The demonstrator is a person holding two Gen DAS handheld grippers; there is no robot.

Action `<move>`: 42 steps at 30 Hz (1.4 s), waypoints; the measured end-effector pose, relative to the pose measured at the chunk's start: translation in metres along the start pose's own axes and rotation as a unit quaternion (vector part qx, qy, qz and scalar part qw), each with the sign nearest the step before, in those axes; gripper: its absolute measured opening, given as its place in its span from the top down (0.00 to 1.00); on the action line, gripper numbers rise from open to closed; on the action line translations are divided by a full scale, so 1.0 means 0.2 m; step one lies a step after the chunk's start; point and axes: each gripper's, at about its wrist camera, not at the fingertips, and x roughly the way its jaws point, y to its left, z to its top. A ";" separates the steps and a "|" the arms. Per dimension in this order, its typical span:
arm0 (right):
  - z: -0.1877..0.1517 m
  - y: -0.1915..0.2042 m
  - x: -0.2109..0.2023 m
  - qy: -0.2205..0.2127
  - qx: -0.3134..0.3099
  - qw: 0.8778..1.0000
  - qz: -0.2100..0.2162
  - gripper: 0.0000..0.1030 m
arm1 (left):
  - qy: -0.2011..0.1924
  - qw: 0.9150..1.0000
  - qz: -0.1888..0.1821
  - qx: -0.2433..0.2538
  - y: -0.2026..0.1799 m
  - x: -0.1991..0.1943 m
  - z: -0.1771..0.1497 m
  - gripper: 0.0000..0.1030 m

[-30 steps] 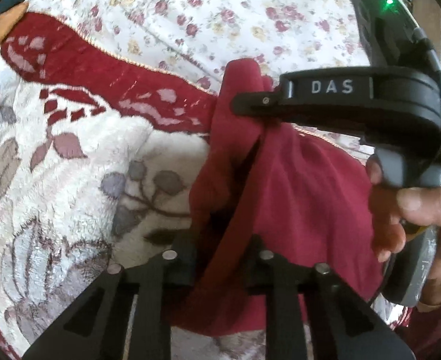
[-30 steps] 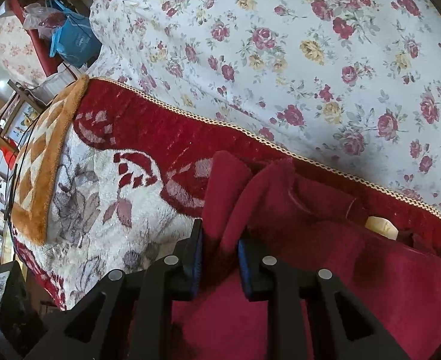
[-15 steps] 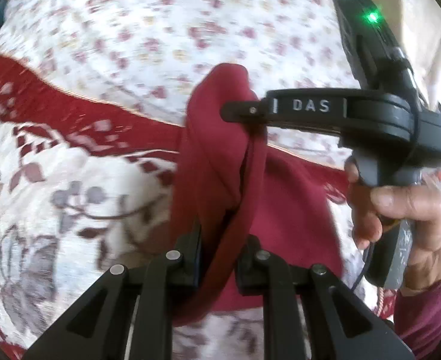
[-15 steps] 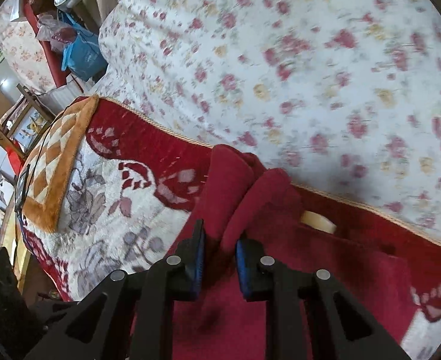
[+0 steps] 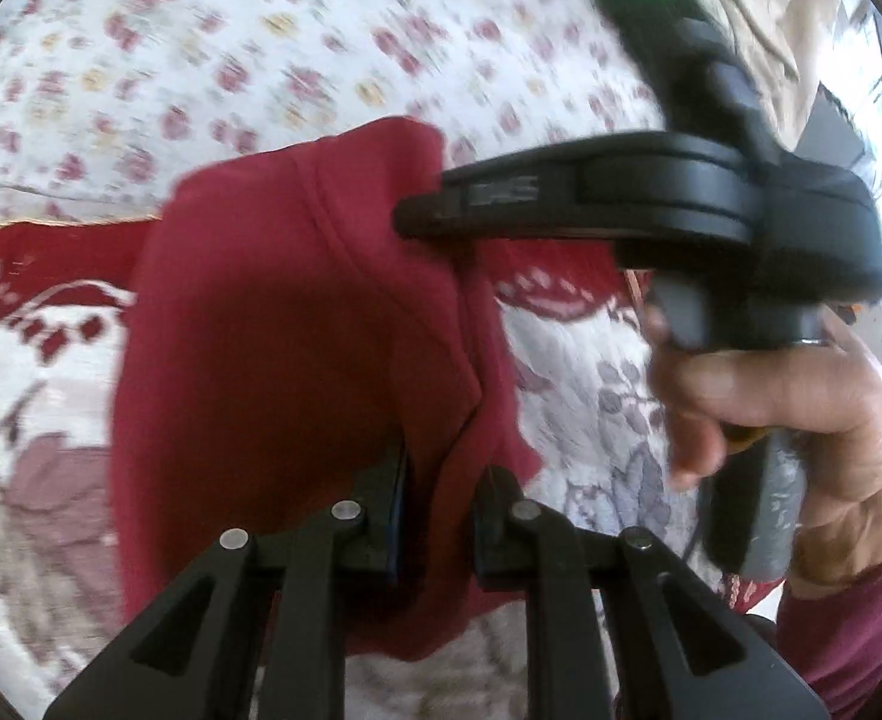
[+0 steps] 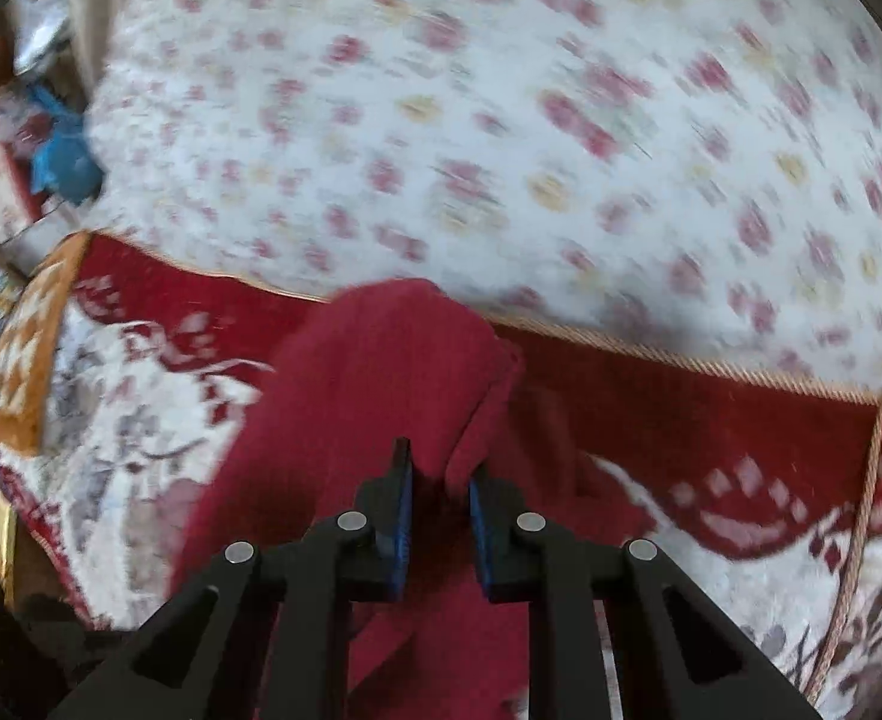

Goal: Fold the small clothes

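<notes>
A dark red garment (image 5: 273,360) hangs bunched between both grippers above the patterned blanket. My left gripper (image 5: 438,480) is shut on a fold of its lower edge. In the left wrist view the right gripper (image 5: 426,219) comes in from the right, held by a hand (image 5: 783,414), and pinches the garment's upper corner. In the right wrist view my right gripper (image 6: 438,480) is shut on a bunched fold of the same red garment (image 6: 345,408), which drapes down to the left. Both views are blurred.
A red, white and grey patterned blanket (image 6: 741,540) with a gold cord edge lies below. A floral sheet (image 6: 501,120) covers the bed beyond it. A blue bag (image 6: 60,162) and furniture sit at the far left. A dark red sleeve (image 5: 849,618) shows at lower right.
Both grippers have swept sideways together, carrying the red garment off the blanket's red border; it now hangs lifted and stretched between them. The views have grown blurred.
</notes>
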 end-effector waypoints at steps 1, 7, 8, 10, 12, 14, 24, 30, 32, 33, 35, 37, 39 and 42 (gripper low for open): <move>-0.02 -0.04 0.05 0.008 0.008 1.000 -0.008 0.83 | 0.008 1.000 -0.003 0.007 -0.02 0.03 -0.01 0.83; -0.11 -0.13 0.07 -0.001 0.056 0.998 0.009 0.70 | 0.022 0.998 -0.052 0.023 0.01 -0.09 -0.05 0.53; -0.13 -0.14 0.03 -0.004 0.067 0.998 0.017 0.59 | 0.010 0.999 -0.042 0.028 0.04 -0.16 -0.06 0.50; -0.18 -0.11 -0.08 -0.022 0.069 0.997 0.042 0.53 | -0.018 0.999 -0.005 0.034 0.12 -0.28 -0.08 0.44; -0.27 -0.05 -0.20 -0.035 0.054 0.996 0.067 0.40 | -0.046 0.997 0.043 0.033 0.22 -0.38 -0.10 0.43; -0.36 -0.01 -0.25 -0.042 0.055 0.995 0.076 0.29 | -0.053 0.996 0.074 0.026 0.30 -0.40 -0.11 0.43; -0.67 0.08 -0.26 -0.038 0.019 0.998 0.034 0.90 | -0.027 0.995 0.091 0.001 0.43 -0.20 -0.25 0.41; -0.69 0.04 -0.28 -0.041 0.053 0.997 0.049 0.87 | -0.021 0.995 0.098 0.002 0.45 -0.14 -0.24 0.36; -0.70 0.07 -0.34 -0.052 0.048 0.995 0.064 0.63 | -0.028 0.994 0.105 0.007 0.44 -0.15 -0.23 0.35; -0.71 0.10 -0.37 -0.056 0.038 0.995 0.068 0.40 | -0.028 0.994 0.107 0.011 0.43 -0.15 -0.23 0.34; -0.72 0.18 -0.35 -0.056 0.011 0.996 0.061 0.34 | -0.027 0.994 0.107 0.009 0.43 -0.14 -0.23 0.34; -0.75 0.23 -0.27 -0.030 -0.005 0.999 0.032 0.76 | -0.025 0.994 0.102 0.005 0.43 -0.14 -0.23 0.34; -0.80 0.22 -0.22 -0.012 -0.010 0.999 0.028 0.93 | -0.025 0.995 0.100 0.005 0.43 -0.16 -0.24 0.33; -0.89 0.21 -0.26 -0.013 -0.016 0.999 0.029 0.93 | -0.039 0.994 0.103 0.009 0.42 -0.20 -0.25 0.24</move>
